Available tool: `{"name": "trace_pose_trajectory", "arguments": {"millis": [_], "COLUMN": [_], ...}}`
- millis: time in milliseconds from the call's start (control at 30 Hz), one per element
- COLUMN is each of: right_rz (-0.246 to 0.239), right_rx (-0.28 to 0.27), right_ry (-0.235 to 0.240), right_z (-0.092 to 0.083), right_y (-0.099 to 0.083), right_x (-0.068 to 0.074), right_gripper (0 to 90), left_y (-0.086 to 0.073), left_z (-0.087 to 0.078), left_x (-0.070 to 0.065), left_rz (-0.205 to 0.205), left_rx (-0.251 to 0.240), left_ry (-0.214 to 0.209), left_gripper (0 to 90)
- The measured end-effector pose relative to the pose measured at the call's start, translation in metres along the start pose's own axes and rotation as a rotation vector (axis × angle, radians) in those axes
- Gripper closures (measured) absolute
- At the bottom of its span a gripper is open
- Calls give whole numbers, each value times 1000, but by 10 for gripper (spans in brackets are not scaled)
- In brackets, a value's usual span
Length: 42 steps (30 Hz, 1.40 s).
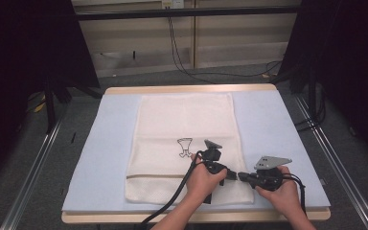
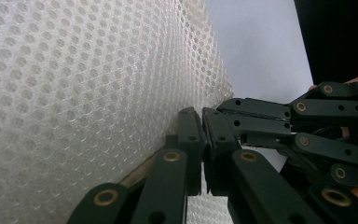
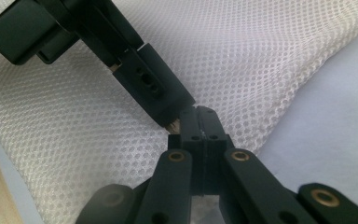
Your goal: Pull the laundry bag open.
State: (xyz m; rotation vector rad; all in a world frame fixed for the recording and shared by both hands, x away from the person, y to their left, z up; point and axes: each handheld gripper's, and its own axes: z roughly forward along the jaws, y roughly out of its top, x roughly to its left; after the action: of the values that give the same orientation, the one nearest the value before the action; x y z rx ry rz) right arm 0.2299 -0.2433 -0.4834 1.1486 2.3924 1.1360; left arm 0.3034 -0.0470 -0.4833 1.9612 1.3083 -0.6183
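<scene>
Light blue mat (image 1: 278, 124) spread over the wooden table (image 1: 191, 89). On the mat, a white mesh laundry bag (image 1: 184, 120) lying flat, a small black outline figure (image 1: 185, 146) printed near its middle, a zipper seam (image 1: 153, 176) across the near end. At the bag's near right corner, left gripper (image 1: 230, 175) and right gripper (image 1: 242, 176) tip to tip — both with jaws pressed together. Left gripper (image 2: 201, 122) pinching the bag's edge; right gripper (image 3: 198, 117) closed at the mesh, any cloth between its pads impossible to tell.
</scene>
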Motion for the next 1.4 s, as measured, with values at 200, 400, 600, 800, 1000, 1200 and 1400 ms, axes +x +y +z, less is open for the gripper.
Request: {"name": "trace_pose_trajectory", "arguments": {"millis": [200,400,600,800,1000,1200,1400], "right_rz": [-14,-12,-14,-13,-4,-8,-9], "right_rx": [6,7,8,7,5,6,5], "right_ry": [-4,-3,-1,0,1,1,1], "right_z": [0,0,0,0,0,0,0], "right_y": [1,1,1,1,0,0,0], "right_x": [1,1,0,0,0,0,0], "right_gripper": [900,900,900,900,900,900,900], "left_y": [1,1,3,3,3,3,1], "left_z": [0,-1,-11,-18,-24,-29,-39], "left_x": [1,1,4,8,12,16,21], "left_rz": [-4,-5,-28,-17,-6,-15,-9], "left_rx": [9,16,26,28,29,28,19], "left_ry": [-7,-8,14,9,15,8,16], "left_gripper": [875,875,876,876,876,876,876]}}
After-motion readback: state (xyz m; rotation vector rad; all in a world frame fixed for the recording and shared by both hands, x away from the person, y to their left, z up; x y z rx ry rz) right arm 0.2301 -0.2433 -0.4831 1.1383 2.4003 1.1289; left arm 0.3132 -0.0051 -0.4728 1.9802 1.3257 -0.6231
